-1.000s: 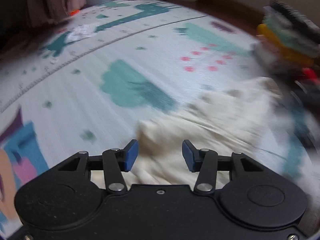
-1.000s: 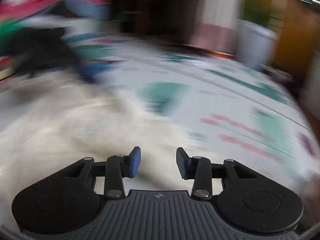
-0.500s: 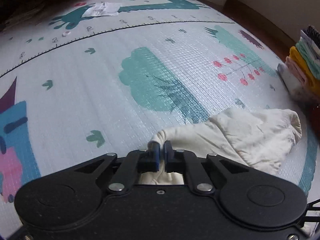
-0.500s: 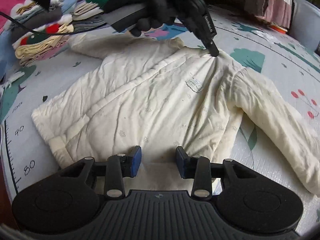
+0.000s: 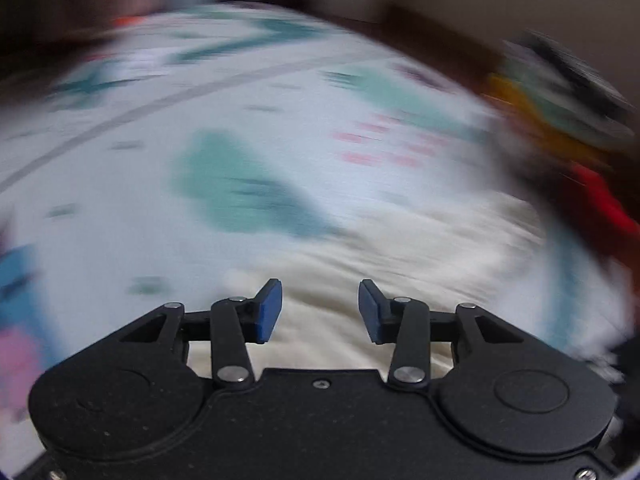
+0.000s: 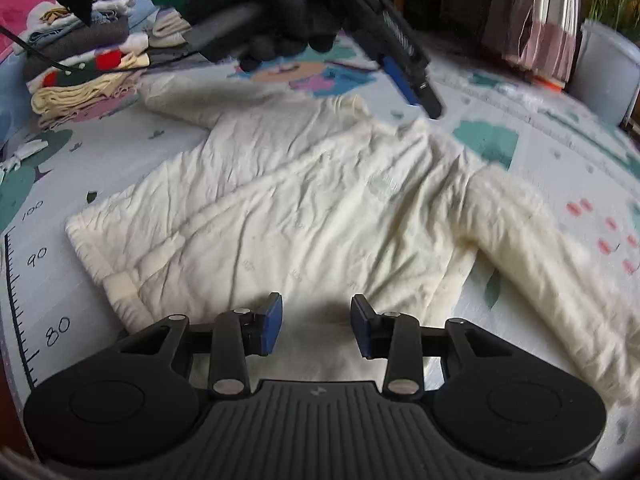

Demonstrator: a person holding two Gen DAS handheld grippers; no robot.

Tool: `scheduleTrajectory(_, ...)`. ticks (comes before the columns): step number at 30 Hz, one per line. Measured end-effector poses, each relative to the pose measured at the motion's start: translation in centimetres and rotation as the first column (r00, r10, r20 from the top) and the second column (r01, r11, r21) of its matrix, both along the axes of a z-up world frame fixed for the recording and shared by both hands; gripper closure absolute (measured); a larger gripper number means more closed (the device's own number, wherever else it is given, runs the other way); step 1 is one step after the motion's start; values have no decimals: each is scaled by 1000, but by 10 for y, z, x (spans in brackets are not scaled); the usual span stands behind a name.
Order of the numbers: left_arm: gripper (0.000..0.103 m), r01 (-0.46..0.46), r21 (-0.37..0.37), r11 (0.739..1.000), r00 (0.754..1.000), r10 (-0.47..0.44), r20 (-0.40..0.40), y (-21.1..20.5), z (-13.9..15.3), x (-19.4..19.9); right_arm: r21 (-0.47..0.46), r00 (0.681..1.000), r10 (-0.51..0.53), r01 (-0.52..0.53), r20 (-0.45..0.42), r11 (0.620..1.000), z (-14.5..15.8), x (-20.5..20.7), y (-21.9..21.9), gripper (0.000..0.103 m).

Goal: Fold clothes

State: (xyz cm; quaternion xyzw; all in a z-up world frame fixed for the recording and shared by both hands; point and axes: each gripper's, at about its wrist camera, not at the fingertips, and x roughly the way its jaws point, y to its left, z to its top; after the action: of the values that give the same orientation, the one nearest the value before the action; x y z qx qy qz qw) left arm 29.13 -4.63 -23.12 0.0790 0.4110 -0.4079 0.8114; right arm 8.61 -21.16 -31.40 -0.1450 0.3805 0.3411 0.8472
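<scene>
A cream padded jacket (image 6: 300, 208) lies spread flat on the play mat (image 6: 560, 152), with one sleeve (image 6: 540, 264) stretched to the right. My right gripper (image 6: 316, 326) stands open over the near hem, and its pads do not pinch the cloth. A black-gloved hand (image 6: 260, 12) holds my left gripper (image 6: 420, 94) just above the jacket's collar at the far side. The left wrist view is blurred. It shows the left gripper (image 5: 319, 312) with its jaws opening over cream fabric (image 5: 400, 252) and nothing pressed between the blue pads.
Stacks of folded clothes sit at the mat's edge (image 6: 80, 60), and also appear as a blurred clothes stack (image 5: 560, 100) at the right in the left wrist view. A white bin (image 6: 608, 72) and a curtain (image 6: 532, 20) stand beyond the mat at the far right.
Half a second ago the left gripper was shut on the jacket's collar edge. It has now let go, opened and lifted off. The right gripper has settled at the hem and stays open.
</scene>
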Motion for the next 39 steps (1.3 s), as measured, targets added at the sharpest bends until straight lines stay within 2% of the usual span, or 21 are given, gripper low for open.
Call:
scheduleTrajectory(1,62,80,-15,997,997,-80,-5,-10,-1,-9,8,1000,-11,11,-6,1000,-1,0,0,64)
scheduleTrajectory(5,62,188,47,981,980,-191,62,-54,-11,-34,23,998,-35,36,-42,999,-3,5,0,63)
scheduleTrajectory(7,68,107,152,983,987,-123,99,-70,-26,-27,31,998,-42,44,-51,999,-5,7,-1,63)
scheduleTrajectory(8,71,52,138,989,996,-63,70,-67,-32,-20,35,998,-46,48,-52,998,-6,7,-1,63)
scheduleTrajectory(9,71,-3,125,992,999,-2,41,-65,-38,-13,37,997,-49,51,-51,998,-6,7,-1,63)
scheduleTrajectory(11,70,-96,109,989,995,97,-11,-61,-48,-2,39,997,-59,61,-50,997,-6,6,-1,63)
scheduleTrajectory(13,71,-39,119,992,999,38,16,-64,-41,-12,40,997,-66,68,-50,997,-5,5,-2,63)
scheduleTrajectory(14,69,-20,102,995,1000,20,3,-61,-36,-11,41,996,-67,69,-51,997,-5,4,-2,63)
scheduleTrajectory(15,62,-23,65,998,1000,24,-13,-56,-29,-7,48,997,-65,67,-48,997,-3,3,-3,63)
scheduleTrajectory(17,56,-29,16,999,999,29,-13,-50,-16,-1,65,997,-64,66,-42,996,0,1,-7,63)
scheduleTrajectory(20,56,-27,12,1000,1000,27,2,-54,-10,6,230,978,-201,209,-58,951,15,6,-39,62)
scheduleTrajectory(22,59,-30,23,999,999,31,-14,-54,-15,6,347,899,-387,436,-203,830,17,22,-80,62)
scheduleTrajectory(25,63,-4,62,998,1000,5,-16,-53,-25,-3,435,733,-545,680,-407,590,1,43,-141,61)
scheduleTrajectory(28,62,-28,118,993,999,31,-22,-51,-40,-10,423,598,-643,799,-479,428,-13,67,-183,58)
scheduleTrajectory(30,62,-50,121,991,998,53,-20,-50,-49,-13,422,521,-657,847,-544,322,-22,82,-204,64)
scheduleTrajectory(31,61,-58,117,991,998,60,-17,-50,-49,-14,426,520,-672,846,-528,321,-18,89,-206,68)
scheduleTrajectory(32,61,-65,114,991,998,67,-13,-49,-49,-15,430,521,-686,844,-508,322,-14,95,-209,81)
scheduleTrajectory(33,60,-68,118,991,998,70,-9,-50,-49,-16,439,555,-708,818,-436,371,-2,104,-208,88)
scheduleTrajectory(34,60,-73,120,990,997,74,-4,-50,-49,-17,445,586,-725,792,-362,419,10,112,-206,89)
scheduleTrajectory(36,58,-104,112,988,995,104,7,-50,-51,-20,478,621,-744,746,-247,464,32,126,-208,89)
scheduleTrajectory(39,59,-110,143,984,993,104,49,-57,-46,-27,360,629,-763,754,-150,550,38,147,-209,85)
